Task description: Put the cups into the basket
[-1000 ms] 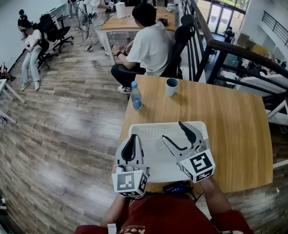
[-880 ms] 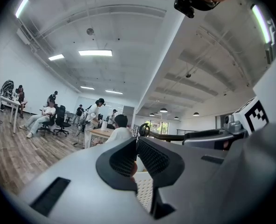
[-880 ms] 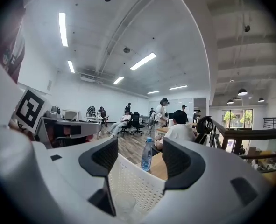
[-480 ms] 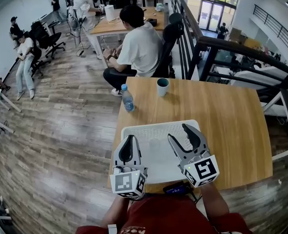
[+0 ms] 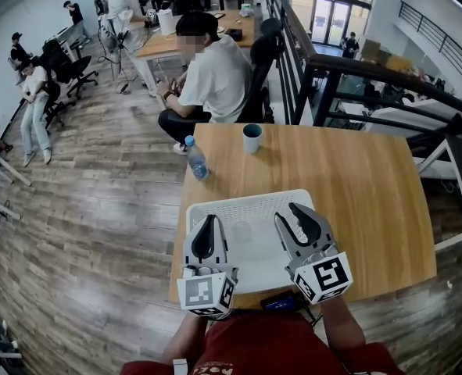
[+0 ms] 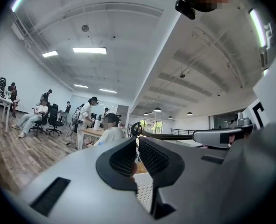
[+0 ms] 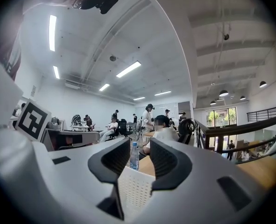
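Note:
A teal cup (image 5: pixel 252 137) stands upright near the far edge of the wooden table (image 5: pixel 356 201). The white perforated basket (image 5: pixel 250 204) sits at the near edge, with a faint pale round shape on its floor. Both grippers hang over the basket, well short of the cup. My left gripper (image 5: pixel 209 219) is shut and empty, and in its own view the left gripper (image 6: pixel 137 146) shows its jaws nearly touching above the basket wall (image 6: pixel 144 192). The jaws of my right gripper (image 5: pixel 287 213) are closing with nothing between them. The right gripper (image 7: pixel 138 148) frames the basket wall (image 7: pixel 133 188).
A clear water bottle (image 5: pixel 195 157) with a blue label stands at the table's far left; it also shows as the bottle (image 7: pixel 134 155) between the right jaws. A seated person (image 5: pixel 207 76) is just beyond the table. A black railing (image 5: pixel 348 69) runs at the right.
The right gripper's jaws have drawn closer together. Both grippers stay over the basket; the head view has shifted slightly, so the table sits a little lower left.

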`<act>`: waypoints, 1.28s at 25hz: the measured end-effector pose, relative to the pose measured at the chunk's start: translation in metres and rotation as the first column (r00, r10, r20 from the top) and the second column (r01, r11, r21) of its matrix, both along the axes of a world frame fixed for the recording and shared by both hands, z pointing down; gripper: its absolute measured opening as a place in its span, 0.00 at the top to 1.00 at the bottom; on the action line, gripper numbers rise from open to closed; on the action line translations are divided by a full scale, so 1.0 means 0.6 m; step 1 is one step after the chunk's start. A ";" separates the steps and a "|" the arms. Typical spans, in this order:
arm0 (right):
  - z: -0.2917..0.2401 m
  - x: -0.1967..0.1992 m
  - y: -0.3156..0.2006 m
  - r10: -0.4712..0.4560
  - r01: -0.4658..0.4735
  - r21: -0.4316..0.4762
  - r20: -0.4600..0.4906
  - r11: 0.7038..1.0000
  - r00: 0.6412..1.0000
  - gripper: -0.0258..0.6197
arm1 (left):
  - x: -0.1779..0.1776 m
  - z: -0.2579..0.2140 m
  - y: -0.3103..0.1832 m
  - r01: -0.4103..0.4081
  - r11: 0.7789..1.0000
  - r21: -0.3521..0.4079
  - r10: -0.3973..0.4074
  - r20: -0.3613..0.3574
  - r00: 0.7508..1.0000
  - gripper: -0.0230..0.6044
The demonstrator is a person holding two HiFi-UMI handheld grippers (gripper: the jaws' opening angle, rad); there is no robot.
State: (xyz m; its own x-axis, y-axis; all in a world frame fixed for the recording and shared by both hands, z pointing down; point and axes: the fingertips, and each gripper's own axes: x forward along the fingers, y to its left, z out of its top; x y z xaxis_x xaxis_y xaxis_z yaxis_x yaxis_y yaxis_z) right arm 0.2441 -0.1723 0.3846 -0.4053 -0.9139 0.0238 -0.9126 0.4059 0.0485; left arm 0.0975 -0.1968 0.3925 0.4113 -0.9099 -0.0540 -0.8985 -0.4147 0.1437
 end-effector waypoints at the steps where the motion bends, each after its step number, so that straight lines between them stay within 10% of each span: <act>1: 0.000 0.002 0.001 0.004 -0.004 0.000 0.002 1.000 1.000 0.76 | 0.003 -0.001 0.000 -0.002 1.000 0.000 0.002 0.001 1.000 0.93; 32: 0.007 0.031 0.011 0.077 -0.077 0.025 -0.016 0.997 0.997 0.95 | 0.024 0.002 0.006 -0.006 1.000 0.002 0.006 0.046 0.999 0.93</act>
State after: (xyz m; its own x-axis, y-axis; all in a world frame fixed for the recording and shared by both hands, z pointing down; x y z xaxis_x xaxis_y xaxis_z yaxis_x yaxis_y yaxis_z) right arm 0.2626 -0.1655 0.3886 -0.3333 -0.9428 0.0071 -0.9401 0.3329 0.0735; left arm 0.1119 -0.1930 0.3939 0.4185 -0.9075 -0.0367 -0.9018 -0.4200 0.1013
